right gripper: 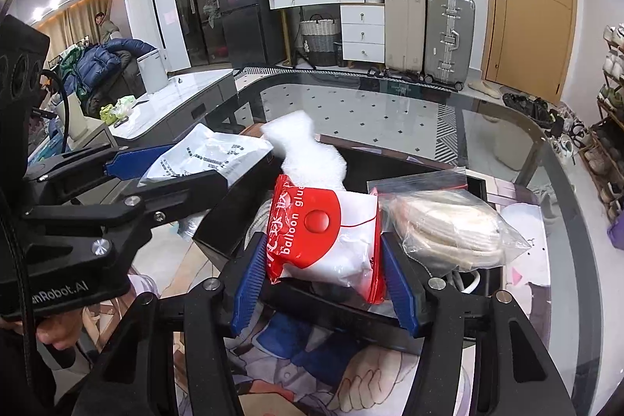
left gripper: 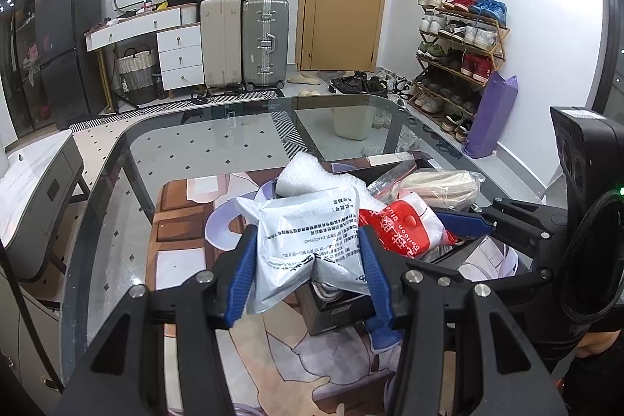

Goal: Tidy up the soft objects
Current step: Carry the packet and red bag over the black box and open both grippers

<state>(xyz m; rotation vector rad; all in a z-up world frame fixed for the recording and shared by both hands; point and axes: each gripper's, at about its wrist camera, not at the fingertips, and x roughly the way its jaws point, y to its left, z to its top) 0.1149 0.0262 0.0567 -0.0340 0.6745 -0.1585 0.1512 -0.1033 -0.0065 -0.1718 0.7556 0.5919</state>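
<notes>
My left gripper [left gripper: 308, 260] is shut on a white printed pouch [left gripper: 308, 232] and holds it above the black box [left gripper: 335, 310]; the pouch also shows in the right wrist view [right gripper: 202, 154]. My right gripper [right gripper: 323, 275] is shut on a red-and-white "balloon glue" packet [right gripper: 327, 232], also seen in the left wrist view [left gripper: 405, 225]. A white foam piece [right gripper: 308, 147] and a clear zip bag with beige contents [right gripper: 448, 229] rest in the black box [right gripper: 475, 186].
The box stands on a printed mat [left gripper: 187, 221] on a glass table [left gripper: 218, 151]. Beyond the table are suitcases [left gripper: 265, 41], a white drawer unit [left gripper: 179, 57], a door and a shoe rack [left gripper: 460, 49]. A grey cabinet [right gripper: 183, 100] stands to the left.
</notes>
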